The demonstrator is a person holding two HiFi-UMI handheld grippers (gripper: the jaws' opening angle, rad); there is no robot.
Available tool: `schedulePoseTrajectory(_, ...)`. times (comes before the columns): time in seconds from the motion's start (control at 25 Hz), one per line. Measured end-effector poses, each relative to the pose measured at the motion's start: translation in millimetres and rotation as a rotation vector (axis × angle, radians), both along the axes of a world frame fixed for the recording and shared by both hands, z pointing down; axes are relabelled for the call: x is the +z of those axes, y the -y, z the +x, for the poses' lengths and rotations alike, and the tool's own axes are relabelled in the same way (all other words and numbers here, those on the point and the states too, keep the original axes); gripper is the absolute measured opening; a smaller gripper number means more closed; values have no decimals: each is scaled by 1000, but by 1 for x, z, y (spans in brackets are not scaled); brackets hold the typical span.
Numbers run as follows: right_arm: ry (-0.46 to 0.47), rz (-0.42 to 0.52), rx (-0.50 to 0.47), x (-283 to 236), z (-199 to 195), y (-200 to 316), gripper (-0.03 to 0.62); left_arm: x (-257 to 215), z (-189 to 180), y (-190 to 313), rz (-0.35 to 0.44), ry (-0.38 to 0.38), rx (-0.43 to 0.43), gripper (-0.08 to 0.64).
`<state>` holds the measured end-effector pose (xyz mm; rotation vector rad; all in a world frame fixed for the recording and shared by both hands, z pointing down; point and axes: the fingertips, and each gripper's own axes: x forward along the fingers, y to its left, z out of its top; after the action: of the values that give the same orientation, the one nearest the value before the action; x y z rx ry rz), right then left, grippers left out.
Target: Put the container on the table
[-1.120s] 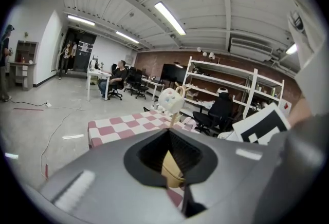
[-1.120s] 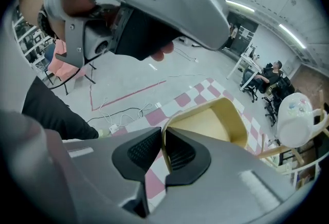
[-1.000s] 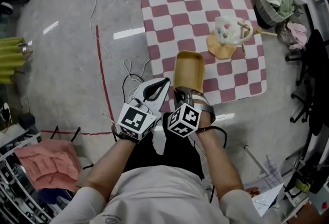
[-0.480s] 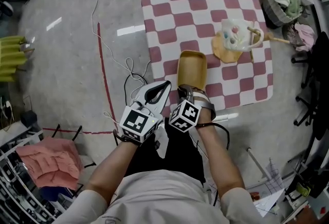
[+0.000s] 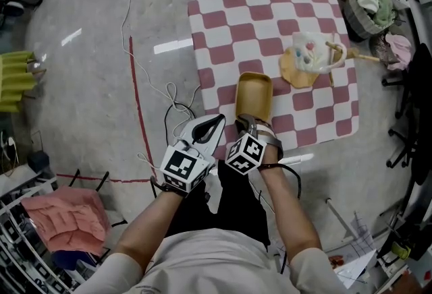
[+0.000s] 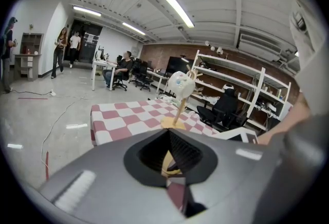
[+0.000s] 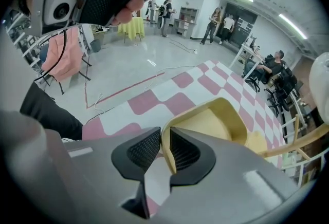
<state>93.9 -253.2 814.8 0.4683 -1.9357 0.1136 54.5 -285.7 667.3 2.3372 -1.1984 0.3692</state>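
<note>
Jaws of right gripper (image 7: pixel 163 150) pinch the container (image 5: pixel 254 92) rim at the table (image 5: pixel 226 23) edge, cup (image 5: pixel 310 50) beyond; left gripper (image 6: pixel 169 159) jaws pressed together.

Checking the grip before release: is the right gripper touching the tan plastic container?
Touching. The right gripper view shows the right gripper with jaws closed on the near rim of the tan plastic container, one pad each side.

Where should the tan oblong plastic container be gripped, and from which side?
Take the tan oblong plastic container by the thin upright wall of its short near end, coming from the person's side, one jaw inside, one outside. It is open-topped and looks too wide to span; the right gripper pinches there.
</note>
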Motion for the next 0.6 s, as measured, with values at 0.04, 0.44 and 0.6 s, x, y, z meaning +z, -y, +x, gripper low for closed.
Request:
schedulePoseTrajectory(0.04, 3, -3, 7, -2, 0, 0, 44, 0, 0, -1, 1, -3, 1, 6)
schedulePoseTrajectory(0.44, 11, 4, 94, -38, 1, -6, 51, -17, -7, -21, -7, -31, 27, 6)
schedulePoseTrajectory(0.6, 38, 44, 156, -72, 0, -6, 49, -33, -15, -28, -4, -33, 34, 6)
